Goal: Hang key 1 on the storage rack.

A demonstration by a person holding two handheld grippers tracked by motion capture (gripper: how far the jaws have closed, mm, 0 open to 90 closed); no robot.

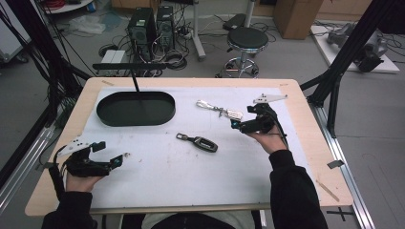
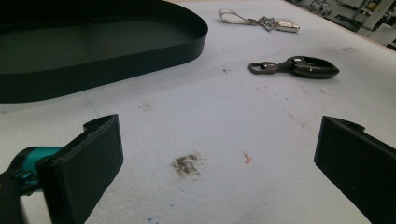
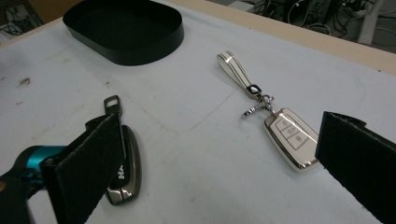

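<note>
A dark car key fob [image 1: 199, 141] [image 2: 306, 66] [image 3: 123, 168] with a metal clip lies mid-table. A silver-white key fob [image 1: 232, 114] [image 2: 285, 25] [image 3: 293, 138] on a white strap [image 3: 236, 69] lies farther back, right of centre. An oval black tray [image 1: 136, 108] [image 2: 93, 46] [image 3: 126, 30] stands empty at the back left. My right gripper [image 1: 237, 124] [image 3: 219, 163] is open just right of the silver-white fob, its jaws straddling the space between the two fobs. My left gripper [image 1: 117, 161] [image 2: 219, 158] is open low over bare mat near the front left.
The white mat [image 1: 191, 162] covers a wooden table [image 1: 310, 138]. A black stand's post [image 1: 135, 81] rises behind the tray. Beyond the table are a stool [image 1: 246, 40], computer towers [image 1: 153, 26] and cables on the floor.
</note>
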